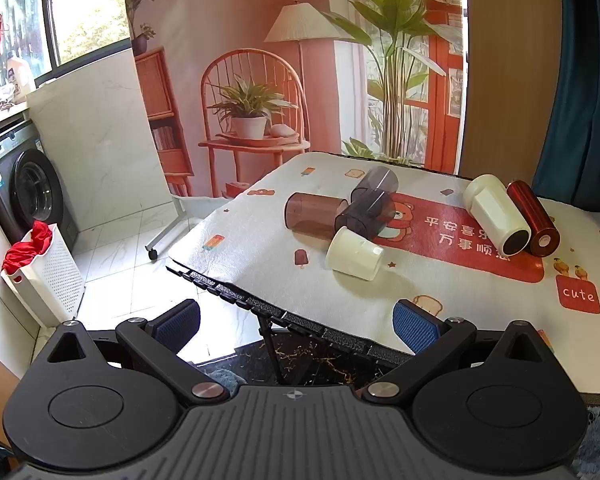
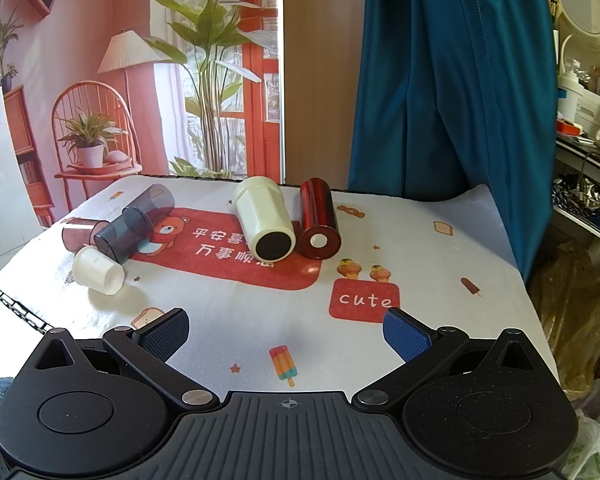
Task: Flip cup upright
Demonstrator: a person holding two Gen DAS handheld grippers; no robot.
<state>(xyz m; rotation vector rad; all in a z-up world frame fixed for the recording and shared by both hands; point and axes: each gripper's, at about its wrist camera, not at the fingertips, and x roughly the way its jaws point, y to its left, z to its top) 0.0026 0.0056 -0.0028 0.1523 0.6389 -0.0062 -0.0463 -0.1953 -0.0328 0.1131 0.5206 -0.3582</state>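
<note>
Several cups lie on their sides on the table's patterned cloth (image 1: 440,292). A small white cup (image 1: 354,254) (image 2: 98,270) lies nearest the left edge. Behind it lie a brown translucent cup (image 1: 314,216) (image 2: 80,234) and two smoky grey translucent cups (image 1: 366,214) (image 2: 124,234), (image 1: 376,184) (image 2: 156,200). To the right lie a cream tumbler (image 1: 494,214) (image 2: 264,220) and a red metallic cup (image 1: 534,218) (image 2: 318,220). My left gripper (image 1: 296,322) is open and empty over the table's near-left edge. My right gripper (image 2: 286,334) is open and empty above the cloth's front.
The table edge (image 1: 300,322) drops off to a tiled floor at the left. A white laundry basket (image 1: 46,276) and a washing machine (image 1: 28,188) stand there. A blue curtain (image 2: 440,80) hangs behind the table's right side. Shelves with clutter (image 2: 584,128) stand at the far right.
</note>
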